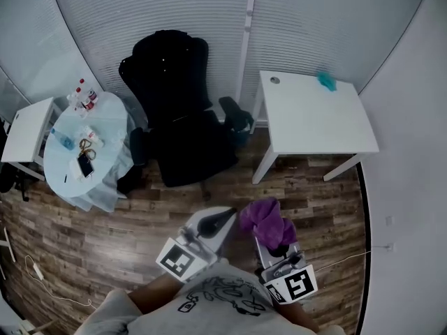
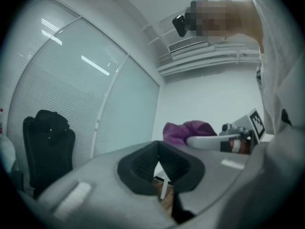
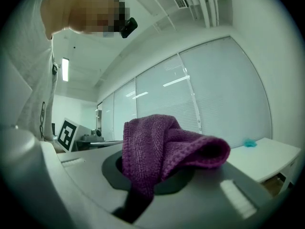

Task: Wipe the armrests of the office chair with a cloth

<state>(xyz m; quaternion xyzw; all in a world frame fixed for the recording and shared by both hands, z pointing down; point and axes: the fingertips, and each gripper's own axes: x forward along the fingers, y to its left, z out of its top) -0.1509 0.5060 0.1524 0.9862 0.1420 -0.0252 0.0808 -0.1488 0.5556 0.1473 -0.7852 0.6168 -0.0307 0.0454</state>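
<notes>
Lower centre: we hold the right tool [image 3: 151, 178] pinching a purple knitted cloth [image 3: 167, 147]. Our left tool [image 2: 159, 162] empty, seemingly pressed together. Upper centre, the black padded office chair [image 1: 174, 103], well apart from cloth.

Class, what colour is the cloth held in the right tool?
A purple knitted cloth; clearest in the right gripper view.

No words, brand names or numbers legible anywhere.
Left marker cube [image 1: 178, 259] on left gripper [image 1: 225, 218], in front of office chair [image 1: 178, 110]: black-and-white square code only, no letters.
Right marker cube [image 1: 297, 285] on right gripper [image 1: 271, 234]: same kind of code, blocky pattern, not a readable character.
Shirt print [image 1: 220, 293], in front of chair: dark line drawing, lettering not discernible.
Bottles [image 1: 84, 98] on round desk [image 1: 112, 117] left of chair: red labels, print too small.
</notes>
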